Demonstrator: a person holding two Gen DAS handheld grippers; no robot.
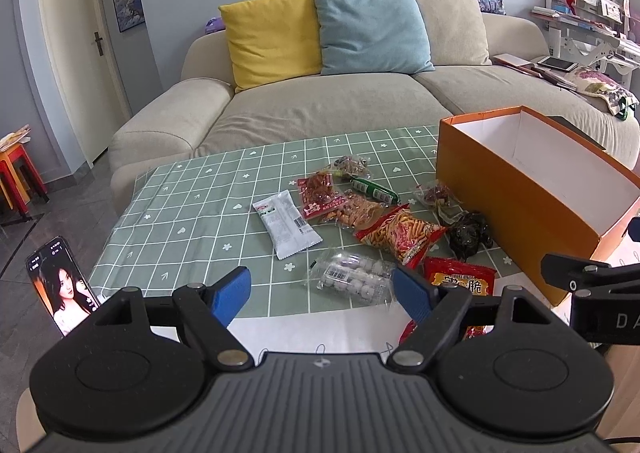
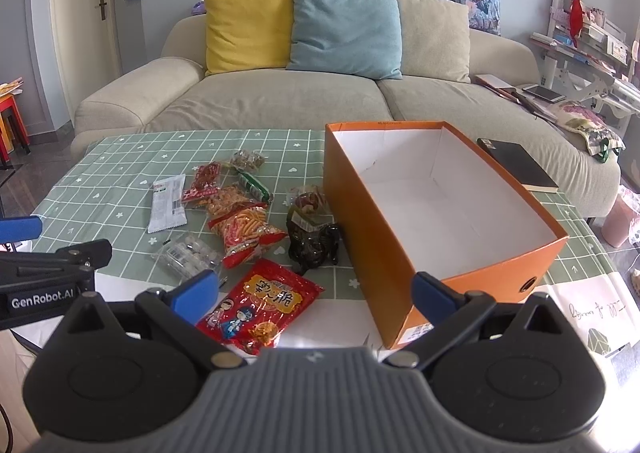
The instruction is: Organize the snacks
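Several snack packets lie on the green checked tablecloth: a white packet, a red-orange stick snack bag, a clear pack of white sweets, a dark wrapped item and a red bag. An orange box with a white inside stands empty to the right. My left gripper is open above the clear pack. My right gripper is open over the red bag, near the box's front corner. Neither holds anything.
A phone leans at the table's near left. A black notebook lies behind the box. Beyond the table's far edge stands a beige sofa with cushions. White paper covers the near right of the table.
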